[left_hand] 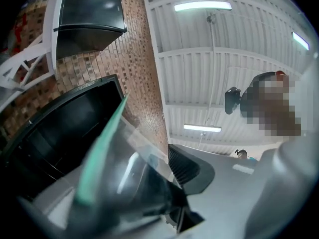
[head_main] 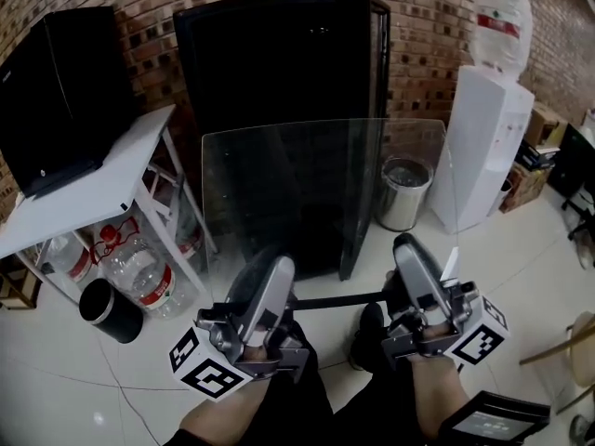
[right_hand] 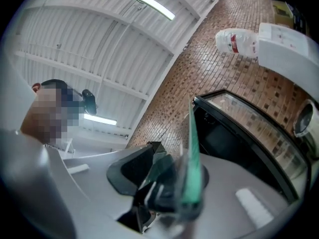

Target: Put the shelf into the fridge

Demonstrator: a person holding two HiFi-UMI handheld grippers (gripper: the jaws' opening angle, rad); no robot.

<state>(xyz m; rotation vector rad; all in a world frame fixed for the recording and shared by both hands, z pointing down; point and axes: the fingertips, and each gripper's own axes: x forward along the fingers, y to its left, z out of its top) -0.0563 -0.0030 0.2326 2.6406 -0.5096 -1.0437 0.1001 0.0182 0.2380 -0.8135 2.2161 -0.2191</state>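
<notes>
The fridge [head_main: 279, 72] is black, the shelf [head_main: 325, 198] clear with green edges, the wall [head_main: 418, 26] red-brown brick.

The left gripper [head_main: 268, 272] has a moulded silver-grey shell, rounded and tapering toward its far end, with black inner fittings. Its jaws carry black ribbed pads [left_hand: 183, 167]. At the near end sits a white marker cube [head_main: 206, 365] printed with black square patterns. The right gripper [head_main: 416, 254] has the same silver-grey shell and black pads [right_hand: 130, 174], with a matching marker cube [head_main: 480, 334]. The person wears dark trousers [head_main: 311, 407] and a black shoe [head_main: 371, 328]. A black camera [left_hand: 232, 100] is worn at the head, beside a small red item [left_hand: 281, 74] of unclear kind.
</notes>
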